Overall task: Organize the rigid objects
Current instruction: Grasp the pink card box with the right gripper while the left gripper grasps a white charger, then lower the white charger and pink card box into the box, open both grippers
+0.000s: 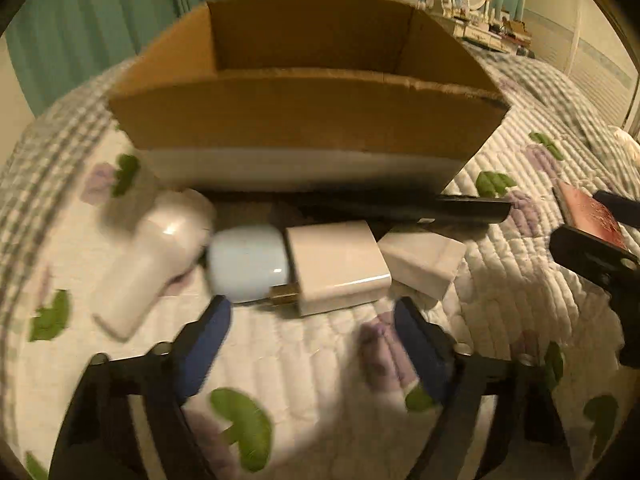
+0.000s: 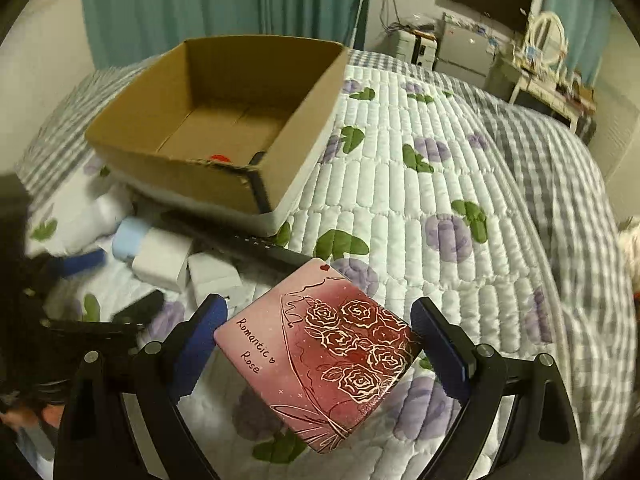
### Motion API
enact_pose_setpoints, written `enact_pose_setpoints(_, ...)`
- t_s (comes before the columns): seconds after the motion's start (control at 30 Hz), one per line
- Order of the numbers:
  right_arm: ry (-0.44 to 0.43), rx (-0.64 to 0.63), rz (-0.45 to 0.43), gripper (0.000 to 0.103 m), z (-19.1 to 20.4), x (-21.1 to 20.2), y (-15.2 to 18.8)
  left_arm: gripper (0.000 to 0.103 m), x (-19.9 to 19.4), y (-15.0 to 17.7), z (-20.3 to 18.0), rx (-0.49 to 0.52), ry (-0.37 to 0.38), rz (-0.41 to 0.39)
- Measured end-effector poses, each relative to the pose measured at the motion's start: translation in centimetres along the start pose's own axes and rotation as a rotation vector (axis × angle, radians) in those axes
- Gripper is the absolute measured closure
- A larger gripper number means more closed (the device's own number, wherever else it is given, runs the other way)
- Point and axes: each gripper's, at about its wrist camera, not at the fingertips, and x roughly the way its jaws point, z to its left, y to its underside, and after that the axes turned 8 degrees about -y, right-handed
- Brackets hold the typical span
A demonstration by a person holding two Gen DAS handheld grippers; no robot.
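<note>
While the right gripper (image 2: 318,344) clamps a pink box (image 2: 320,354) printed with roses and the words "Romantic Rose" by two opposite corners, holding it tilted and clear of the quilt (image 2: 440,184), the left gripper (image 1: 312,328) hangs with its jaws apart over bare quilt and nothing between its blue pads (image 1: 212,336). An open cardboard box (image 2: 224,120) sits on the bed, its floor mostly bare; a small red thing (image 2: 219,158) and a dark thing peek over the near wall, too hidden to name. Just in front of that box lies a cluster of loose objects: a white bottle (image 1: 156,256) on its side at the left, a pale blue rounded case (image 1: 248,260) touching it, a white cube-shaped box (image 1: 336,268) pressed against the blue case, and a second smaller white box (image 1: 424,264) just beside that. A long black remote (image 1: 448,212) lies between this cluster and the cardboard box, close along its near wall. The left gripper's tips are near the blue case and the white cube, short of touching either. From the left wrist view the pink box shows at the far right edge, in the other gripper's dark jaws.
</note>
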Motion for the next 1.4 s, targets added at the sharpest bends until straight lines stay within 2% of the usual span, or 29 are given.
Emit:
enact_pose_setpoints(0.13, -0.032, 0.017, 0.006, 0.009, 0.0, 0.8, 0.4, 0.025, 1.5, -0.7, -0.9, -0.015, 0.028, 0.026)
enact_pose_setpoints(0.2, -0.047, 0.026, 0.005, 0.009, -0.3, 1.1, 0.3, 0.025, 1.9, -1.0, -1.3, -0.012, 0.003, 0.029)
enact_pose_setpoints(0.23, -0.052, 0.032, 0.005, 0.009, -0.4, 1.2, 0.3, 0.027, 2.0, -1.1, -1.4, -0.012, -0.002, 0.029)
enact_pose_setpoints(0.27, -0.055, 0.036, 0.006, 0.009, -0.4, 1.2, 0.3, 0.034, 2.2, -1.1, -1.3, -0.02, -0.018, 0.032)
enact_pose_setpoints(0.4, -0.059, 0.044, -0.002, 0.009, -0.5, 1.0, 0.4, 0.035, 1.9, -1.0, -0.7, -0.029, -0.001, 0.035)
enact_pose_setpoints(0.63, -0.031, 0.0, -0.041, 0.009, 0.6, -0.4, 0.5, 0.036, -2.1, 0.9, 0.3, -0.008, 0.041, -0.008)
enact_pose_setpoints(0.77, -0.023, -0.027, -0.061, 0.009, 1.8, -1.6, 0.3, 0.036, -4.6, 1.8, 1.0, 0.028, 0.04, -0.039)
enact_pose_setpoints(0.9, -0.021, -0.053, -0.082, 0.009, 3.1, -3.2, -0.4, 0.036, -7.3, 2.0, 2.5, 0.02, 0.046, -0.082)
enact_pose_setpoints(1.17, -0.046, -0.105, -0.179, 0.009, 5.3, -7.2, -5.0, 0.036, -13.6, -3.0, 5.5, -0.015, 0.045, -0.264)
enact_pose_setpoints(1.3, -0.071, -0.12, -0.226, 0.009, 6.0, -8.0, -8.4, 0.036, -14.0, -6.5, 5.6, -0.016, 0.012, -0.317)
enact_pose_setpoints(1.4, -0.07, -0.125, -0.249, 0.009, 6.2, -7.6, -10.6, 0.036, -12.9, -9.2, 5.6, -0.008, -0.007, -0.335)
